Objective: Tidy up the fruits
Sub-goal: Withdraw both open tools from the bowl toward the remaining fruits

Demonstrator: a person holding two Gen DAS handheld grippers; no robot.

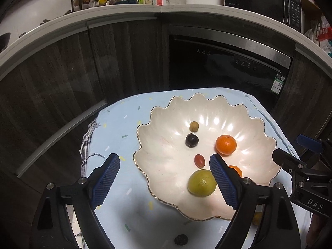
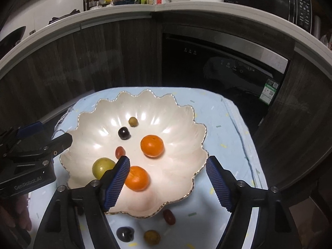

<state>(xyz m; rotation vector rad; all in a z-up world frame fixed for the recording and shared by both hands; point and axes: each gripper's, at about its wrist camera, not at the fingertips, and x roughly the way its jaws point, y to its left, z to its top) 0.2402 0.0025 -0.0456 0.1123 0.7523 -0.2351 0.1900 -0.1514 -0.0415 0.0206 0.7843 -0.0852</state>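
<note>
Since six fruits already lie in the scalloped bowl [image 2: 199, 128] and three wait on the blue cloth [image 2: 232, 124] just in front of its near rim, you seem partway through, with a dark grape [image 2: 124, 234], a brownish fruit [image 2: 152, 237] and a red grape tomato [image 2: 169, 216] left to gather. Your left tool [image 1: 165, 178] and right tool [image 2: 168, 182] both hover wide open over the bowl, holding nothing. Open cloth lies right of the bowl, but the tabletop edges are near.
</note>
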